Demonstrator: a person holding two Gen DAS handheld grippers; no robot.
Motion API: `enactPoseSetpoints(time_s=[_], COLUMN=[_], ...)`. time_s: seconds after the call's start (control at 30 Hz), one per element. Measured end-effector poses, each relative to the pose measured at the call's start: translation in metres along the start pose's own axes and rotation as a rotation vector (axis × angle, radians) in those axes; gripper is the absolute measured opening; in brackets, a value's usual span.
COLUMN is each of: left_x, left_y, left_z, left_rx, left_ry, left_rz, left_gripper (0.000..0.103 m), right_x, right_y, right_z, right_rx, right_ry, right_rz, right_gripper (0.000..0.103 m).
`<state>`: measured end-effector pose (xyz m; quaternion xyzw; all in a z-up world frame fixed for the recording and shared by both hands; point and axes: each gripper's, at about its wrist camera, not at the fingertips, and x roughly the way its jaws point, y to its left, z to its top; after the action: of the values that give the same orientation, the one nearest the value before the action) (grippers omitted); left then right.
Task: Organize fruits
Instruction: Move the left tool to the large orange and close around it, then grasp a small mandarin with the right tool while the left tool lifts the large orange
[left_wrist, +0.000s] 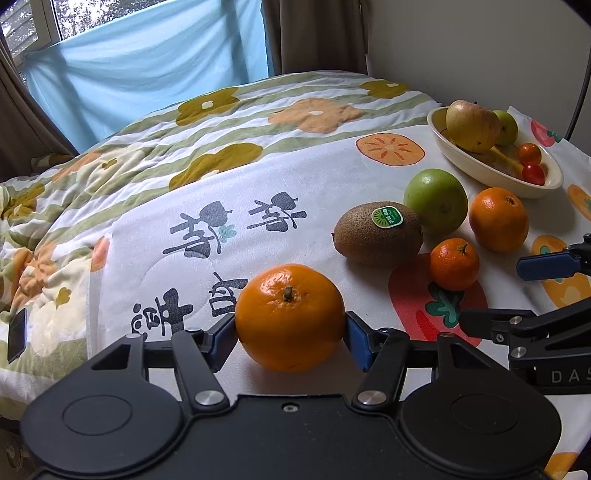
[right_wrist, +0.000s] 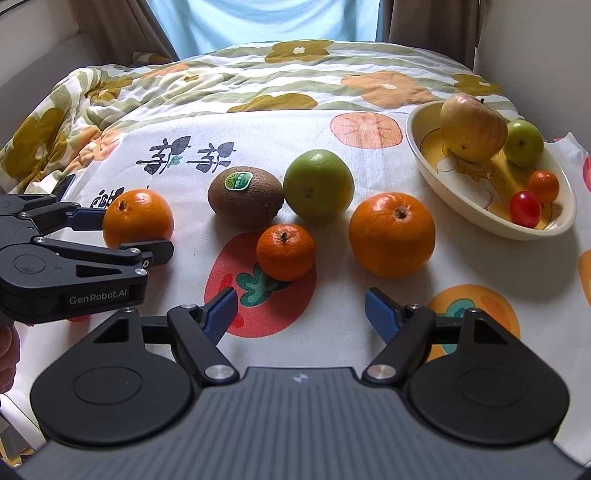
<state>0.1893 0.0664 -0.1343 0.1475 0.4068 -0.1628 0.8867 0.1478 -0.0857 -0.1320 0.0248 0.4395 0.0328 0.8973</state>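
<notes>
Oranges (right_wrist: 391, 234): three on cloth (right_wrist: 332, 314)

Black tongs (right_wrist: 300, 312) with blue finger pads (right_wrist: 380, 314), silver screws, white "GenRobot.AI" lettering.

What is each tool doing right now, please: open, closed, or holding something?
Left tool: closed on the large orange, pads pressed on both its sides.
Right tool: open, holding nothing, above the cloth in front of the small orange.
</notes>
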Motion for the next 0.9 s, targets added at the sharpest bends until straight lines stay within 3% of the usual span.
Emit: enactPoseSetpoints(time_s=[0.33, 0.43, 0.9], left_x=[-0.005, -0.009, -0.045], left_y=[0.007, 0.007, -0.006], left_z=[-0.004, -0.005, 0.004], left_rx=[-0.028, -0.044, -0.078], left_ry=[0.009, 0.007, -0.022], left_rz=[0.023, 0.026, 0.023], left_gripper=[0.066, 0.066, 0.066], right_x=[0.019, 0.024, -0.011], right_y=[0.007, 0.010, 0.008], right_z=[0.018, 0.020, 0.019], right_rx=[-0.011, -0.038, -0.063], right_ry=[-0.015, -0.017, -0.051], right_rz=[0.022, 0.014, 0.060], right_gripper=[0.073, 0.054, 0.053])
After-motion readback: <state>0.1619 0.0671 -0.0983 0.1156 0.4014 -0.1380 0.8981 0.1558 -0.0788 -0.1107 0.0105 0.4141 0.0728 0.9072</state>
